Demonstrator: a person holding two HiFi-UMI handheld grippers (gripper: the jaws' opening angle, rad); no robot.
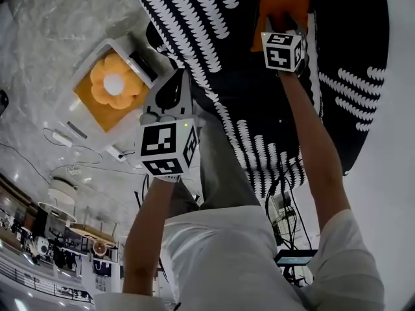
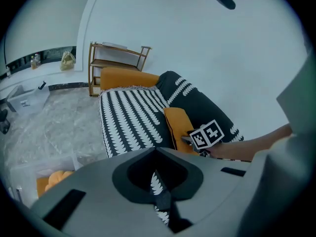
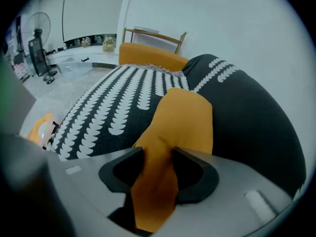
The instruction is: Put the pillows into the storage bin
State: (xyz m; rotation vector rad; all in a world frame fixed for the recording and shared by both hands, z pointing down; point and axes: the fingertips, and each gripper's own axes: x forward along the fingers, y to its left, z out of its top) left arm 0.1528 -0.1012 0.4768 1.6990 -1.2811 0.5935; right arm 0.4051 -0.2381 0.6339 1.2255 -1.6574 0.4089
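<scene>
Right gripper (image 3: 157, 152) pinches only a corner of the pillow (image 3: 186, 116), left gripper (image 2: 157, 150) closed empty; that thin fold may slip free on lifting

A plain orange pillow (image 3: 185, 117) lies on the black patterned sofa (image 3: 118, 102), its near corner pinched between the jaws of the right gripper (image 3: 157, 169). The open white storage bin (image 1: 96, 52) stands beside the sofa and holds a flower-shaped pillow (image 1: 115, 83) on a flat orange cushion (image 1: 97, 107)

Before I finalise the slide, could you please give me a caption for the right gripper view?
Jaws of the right gripper pinch the orange pillow on the patterned sofa cover.
</scene>
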